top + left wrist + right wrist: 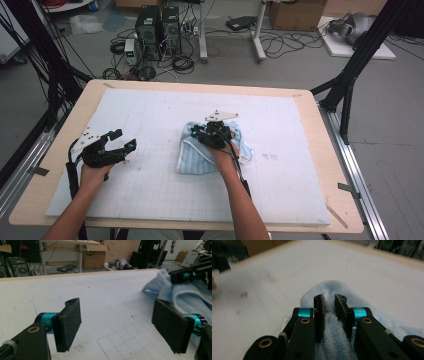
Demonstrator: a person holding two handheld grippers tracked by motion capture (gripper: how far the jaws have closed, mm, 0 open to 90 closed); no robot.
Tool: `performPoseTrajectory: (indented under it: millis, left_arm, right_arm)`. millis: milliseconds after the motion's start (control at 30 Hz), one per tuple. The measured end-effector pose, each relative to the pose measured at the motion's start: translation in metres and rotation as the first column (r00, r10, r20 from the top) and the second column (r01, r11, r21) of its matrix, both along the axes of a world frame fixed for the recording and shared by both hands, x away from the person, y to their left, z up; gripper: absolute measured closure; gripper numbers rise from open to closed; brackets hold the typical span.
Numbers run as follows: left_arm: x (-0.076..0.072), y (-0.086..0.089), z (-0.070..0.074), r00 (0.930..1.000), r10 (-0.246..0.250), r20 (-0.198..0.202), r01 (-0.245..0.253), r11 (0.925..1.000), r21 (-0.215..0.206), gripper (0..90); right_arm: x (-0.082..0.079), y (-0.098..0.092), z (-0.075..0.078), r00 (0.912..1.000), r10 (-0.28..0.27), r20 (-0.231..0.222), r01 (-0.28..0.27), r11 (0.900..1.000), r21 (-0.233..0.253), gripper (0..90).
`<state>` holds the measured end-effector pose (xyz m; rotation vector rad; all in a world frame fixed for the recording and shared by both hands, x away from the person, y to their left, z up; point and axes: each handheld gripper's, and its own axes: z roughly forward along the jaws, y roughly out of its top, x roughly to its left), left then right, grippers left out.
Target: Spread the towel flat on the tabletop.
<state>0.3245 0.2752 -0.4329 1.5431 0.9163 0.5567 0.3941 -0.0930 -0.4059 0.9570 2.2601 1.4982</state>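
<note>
One fold, at most, looks done on the light blue striped terry towel (pixel 210 150): it lies bunched in a rough rectangle near the middle of the white gridded foam mat (pixel 150 185), edges uneven, a white hem showing along its near side. Your right gripper (pixel 329 312) has its jaws nearly closed on a raised ridge of the cloth, pinching it between the black pads (pixel 319 315); from the high view that gripper (pixel 215 134) sits on top of the towel's far half. Your left gripper (pixel 117 145) rests well apart from the towel, off to the left over bare mat, jaws spread wide and holding nothing; its own view shows the open pads (pixel 70 322) with the towel (pixel 185 292) off at the right edge. Judgement: folding is early to midway. Remaining, as I read it: bring the left gripper in to a free edge, flatten the bunching, and complete the fold squarely.
</note>
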Motion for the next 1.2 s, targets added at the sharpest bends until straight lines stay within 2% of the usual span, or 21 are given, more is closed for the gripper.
performPoseTrajectory:
  millis: [67,133,200,300,500,600,633,667,700,733,767,800,833,867,900,933,1000,1033,1100,1133,1200]
  left_arm:
    - [0.0,0.001,0.0,1.0,0.0,0.001,0.0,1.0,0.001,23.8]
    - [0.0,0.001,0.0,1.0,0.002,0.002,-0.002,1.0,-0.006,23.8]
    - [0.0,0.001,0.0,1.0,0.004,0.001,-0.004,1.0,-0.005,23.8]
    - [0.0,0.002,0.0,1.0,0.004,-0.002,-0.004,1.0,-0.006,23.9]
    - [0.0,0.001,0.0,1.0,0.001,-0.006,-0.001,1.0,0.0,23.9]
    - [0.0,0.0,0.0,1.0,0.0,-0.006,0.0,1.0,0.004,23.9]
    - [0.0,0.0,0.0,1.0,0.0,-0.007,0.0,1.0,0.005,23.9]
    - [0.0,0.0,0.0,1.0,-0.001,-0.006,0.001,1.0,0.006,23.9]
    - [0.0,0.0,0.0,1.0,-0.002,-0.006,0.002,1.0,0.007,23.9]
    - [0.0,0.0,-0.001,1.0,-0.003,-0.006,0.003,1.0,0.007,23.9]
    - [0.0,-0.001,-0.001,1.0,-0.002,-0.008,0.002,1.0,0.006,23.9]
    - [0.0,-0.001,-0.001,0.9999,-0.005,-0.009,0.005,0.9999,0.009,23.9]
    - [0.0,-0.001,-0.001,1.0,-0.006,-0.008,0.006,0.9999,0.011,23.9]
    - [0.0,-0.001,0.0,0.9999,-0.008,-0.008,0.008,0.9998,0.015,23.9]
    - [0.0,-0.001,0.0,0.9999,-0.007,-0.007,0.008,0.9999,0.015,24.0]
    - [0.0,-0.001,-0.001,0.9999,-0.009,-0.008,0.009,0.9998,0.015,24.1]
    - [0.0,-0.001,-0.001,0.9999,-0.007,-0.015,0.007,0.9999,0.012,24.0]
    - [0.001,-0.001,-0.002,0.9998,-0.008,-0.016,0.008,0.9999,0.015,24.0]
    - [0.001,-0.002,-0.002,0.9998,-0.01,-0.018,0.01,0.9998,0.018,24.1]
    - [0.001,-0.002,-0.002,0.9998,-0.01,-0.017,0.011,0.9997,0.024,24.1]
    - [0.001,-0.004,-0.002,0.9998,-0.013,-0.017,0.014,0.9995,0.03,24.3]
  right_arm:
    - [0.004,0.005,0.005,0.9992,-0.03,0.028,0.029,0.999,0.031,76.4]
    - [0.007,0.006,0.005,0.9974,-0.064,0.033,0.065,0.998,-0.01,73.0]
    - [0.008,0.002,0.003,0.9965,-0.083,0.002,0.083,0.996,-0.011,61.5]
    - [0.0,-0.016,0.004,0.9926,-0.121,0.01,0.121,0.993,-0.013,48.3]
    - [-0.016,-0.041,0.007,0.988,-0.151,0.034,0.152,0.988,-0.029,39.6]
    - [-0.025,-0.05,0.007,0.9922,-0.123,0.019,0.123,0.992,-0.015,36.8]
    - [-0.029,-0.051,0.004,0.9951,-0.099,0.009,0.099,0.995,-0.028,36.7]
    - [-0.035,-0.047,-0.005,0.9979,-0.063,-0.011,0.061,0.988,-0.143,36.6]
    - [-0.035,-0.047,-0.005,0.9979,-0.063,-0.011,0.061,0.988,-0.143,36.6]
    - [-0.039,-0.043,-0.021,0.9979,-0.053,-0.037,0.041,0.96,-0.278,41.9]
    - [-0.04,-0.043,-0.029,0.9975,-0.052,-0.049,0.034,0.949,-0.314,46.1]
    - [-0.04,-0.043,-0.029,0.9975,-0.052,-0.049,0.034,0.949,-0.314,46.1]
    - [-0.041,-0.044,-0.036,0.9967,-0.05,-0.063,0.027,0.945,-0.326,51.7]
    - [-0.043,-0.047,-0.038,0.9958,-0.05,-0.077,0.025,0.955,-0.295,60.3]
    - [-0.045,-0.05,-0.037,0.9969,-0.048,-0.063,0.028,0.958,-0.286,73.9]
    - [-0.048,-0.053,-0.035,0.9982,-0.039,-0.047,0.024,0.959,-0.282,80.5]
    - [-0.06,-0.064,-0.025,0.9997,0.0,-0.024,-0.006,0.972,-0.233,84.1]
    - [-0.06,-0.064,-0.025,0.9997,0.0,-0.024,-0.006,0.972,-0.233,84.1]
    - [-0.079,-0.079,-0.016,0.9997,0.022,0.011,-0.019,0.977,-0.212,84.3]
    - [-0.079,-0.079,-0.016,0.9997,0.022,0.011,-0.019,0.977,-0.212,84.3]
    - [-0.092,-0.091,-0.012,0.9995,0.022,0.023,-0.017,0.981,-0.192,84.3]
